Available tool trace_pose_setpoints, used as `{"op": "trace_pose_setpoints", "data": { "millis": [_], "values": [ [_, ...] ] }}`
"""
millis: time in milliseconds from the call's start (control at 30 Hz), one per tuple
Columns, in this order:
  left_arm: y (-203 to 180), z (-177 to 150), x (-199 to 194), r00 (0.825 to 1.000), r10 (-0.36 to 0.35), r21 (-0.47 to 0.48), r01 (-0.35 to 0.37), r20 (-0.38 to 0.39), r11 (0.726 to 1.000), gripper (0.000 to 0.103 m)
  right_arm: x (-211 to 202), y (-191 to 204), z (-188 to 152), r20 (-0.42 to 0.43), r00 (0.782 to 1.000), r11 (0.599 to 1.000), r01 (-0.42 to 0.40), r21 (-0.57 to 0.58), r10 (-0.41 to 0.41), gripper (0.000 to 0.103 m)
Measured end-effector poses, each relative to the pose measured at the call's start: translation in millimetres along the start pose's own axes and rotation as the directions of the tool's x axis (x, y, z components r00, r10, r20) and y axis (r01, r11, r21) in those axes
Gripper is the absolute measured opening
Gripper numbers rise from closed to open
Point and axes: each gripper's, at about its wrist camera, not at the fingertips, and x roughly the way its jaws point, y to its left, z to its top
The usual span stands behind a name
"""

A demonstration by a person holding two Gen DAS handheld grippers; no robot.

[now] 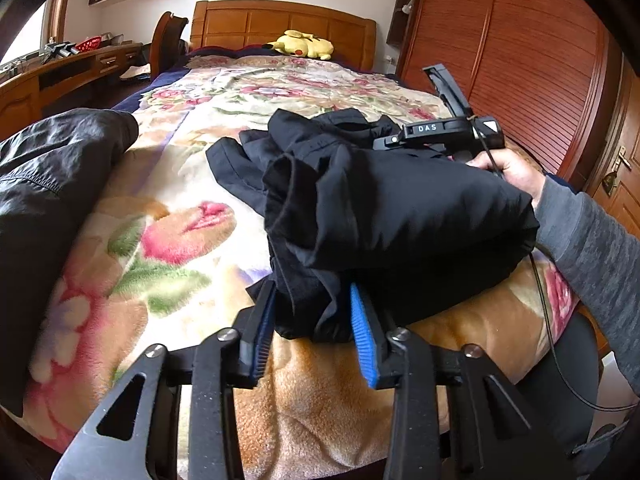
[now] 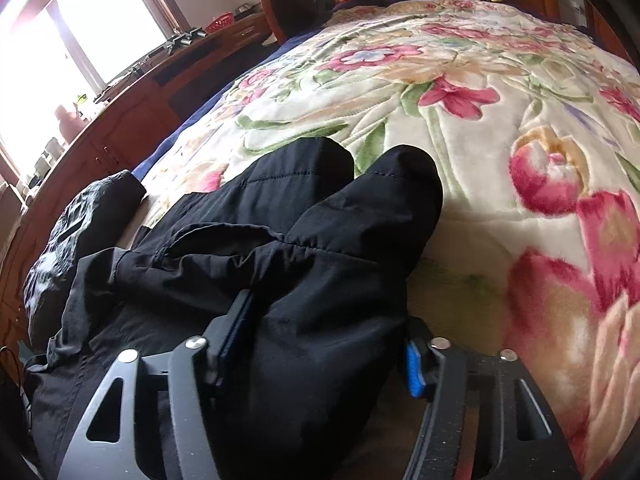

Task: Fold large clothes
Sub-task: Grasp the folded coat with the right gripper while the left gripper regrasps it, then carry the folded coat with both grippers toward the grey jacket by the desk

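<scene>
A black jacket [image 1: 400,216] is bunched at the near edge of a bed covered by a floral blanket [image 1: 192,184]. Jacket folds are gripped by left gripper [image 1: 316,316] and right gripper [image 2: 320,344] fingers. A yellow plush [image 1: 302,45] lies by the wooden headboard [image 1: 280,24].

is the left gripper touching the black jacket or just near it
Touching. The left wrist view shows the left gripper with both blue pads pressed against a bunched fold of the black jacket.

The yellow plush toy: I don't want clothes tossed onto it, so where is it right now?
The yellow plush toy lies at the far end of the bed, on the flowered blanket against the wooden headboard, well beyond the black jacket; the right wrist view shows it top right.
</scene>
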Motion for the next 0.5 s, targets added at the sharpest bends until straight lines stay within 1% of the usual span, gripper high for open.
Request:
{"op": "trace_pose_setpoints", "data": {
  "millis": [67, 167, 267, 333, 433, 500],
  "values": [
    [0.3, 1.5, -0.8, 1.0, -0.025, 0.003, 0.025, 0.01, 1.0, 0.02, -5.4, 2.0, -1.6, 0.019, 1.0, 1.0, 0.006, -0.009, -0.006, 0.04],
    [3.0, 3.5, -6.3, 0.999, -0.039, -0.006, 0.039, 0.037, 0.999, 0.015, -16.9, 7.4, -2.8, 0.065, 0.998, 0.999, 0.02, -0.028, -0.018, 0.028],
    [0.9, 8.2, -17.4, 0.996, -0.02, 0.002, 0.02, 0.09, 1.0, 0.011, -32.3, 14.6, -2.5, 0.119, 0.993, 0.999, 0.012, -0.04, -0.007, 0.023],
    [0.3, 11.4, -25.1, 0.992, 0.0, 0.008, -0.001, 0.125, 1.0, 0.01, -42.4, 22.1, -1.1, 0.15, 0.989, 0.999, 0.006, -0.054, 0.002, 0.021],
    [7.2, 18.7, -36.6, 0.985, 0.012, 0.002, -0.012, 0.17, 1.0, 0.009, -55.7, 40.7, 0.7, 0.187, 0.982, 0.996, 0.023, -0.091, -0.006, 0.02],
    [11.9, 22.0, -43.3, 0.981, 0.021, 0.0, -0.022, 0.191, 1.0, 0.009, -65.3, 50.8, 2.8, 0.212, 0.977, 0.994, 0.019, -0.104, 0.003, 0.019]
  ]
}}
